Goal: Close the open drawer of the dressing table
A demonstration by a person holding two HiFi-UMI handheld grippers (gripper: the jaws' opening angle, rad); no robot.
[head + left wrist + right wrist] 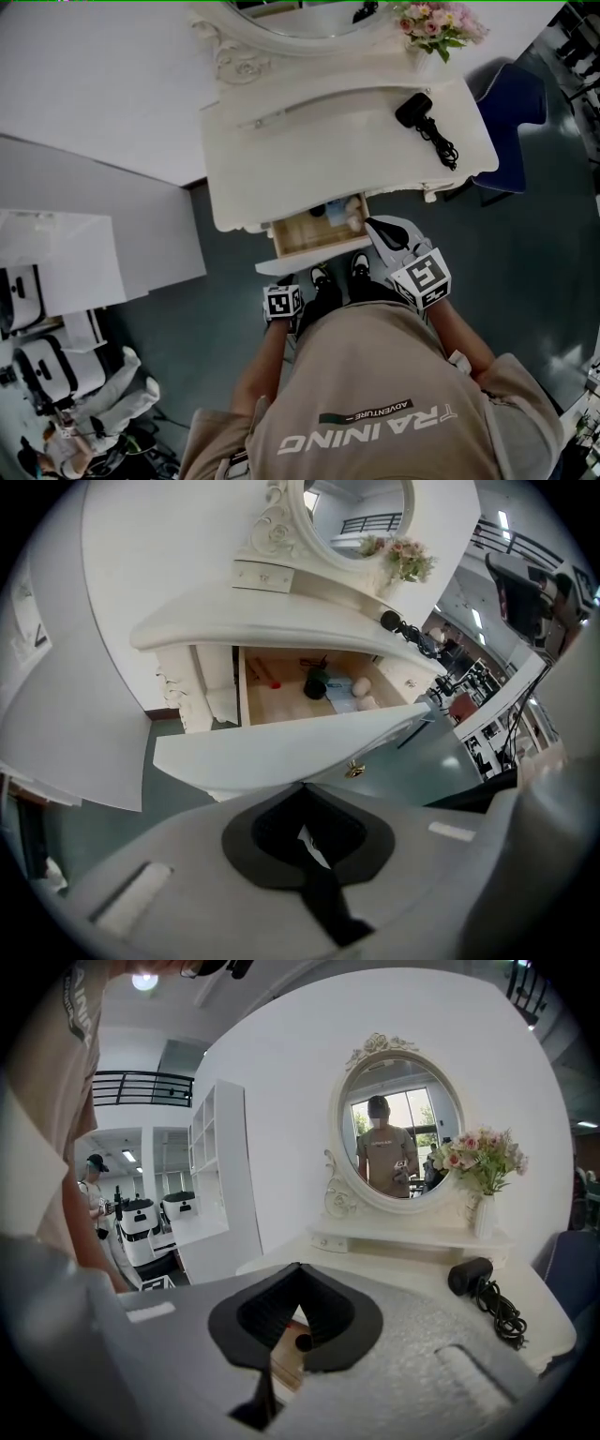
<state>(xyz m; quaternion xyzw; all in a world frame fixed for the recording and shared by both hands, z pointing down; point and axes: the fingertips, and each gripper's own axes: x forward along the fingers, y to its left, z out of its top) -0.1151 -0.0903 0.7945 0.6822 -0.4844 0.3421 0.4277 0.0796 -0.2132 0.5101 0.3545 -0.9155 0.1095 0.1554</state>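
The white dressing table (281, 169) has its drawer (302, 236) pulled out, showing a wooden bottom with a black item (316, 683) and pale blue and white things inside. The drawer's white front panel (281, 747) carries a small gold knob (354, 770). My left gripper (302, 786) is shut and empty, just in front of and slightly below that panel. Only its marker cube (282, 302) shows in the head view. My right gripper (373, 226) is shut and empty, over the drawer's right front corner; through its jaws (298, 1266) I see the tabletop.
On the tabletop lie a black hair dryer (414, 109) with a coiled cord, and a vase of pink flowers (433, 22) stands beside the oval mirror (401, 1119). A blue chair (511, 103) stands right of the table. White partitions (94, 94) stand at the left.
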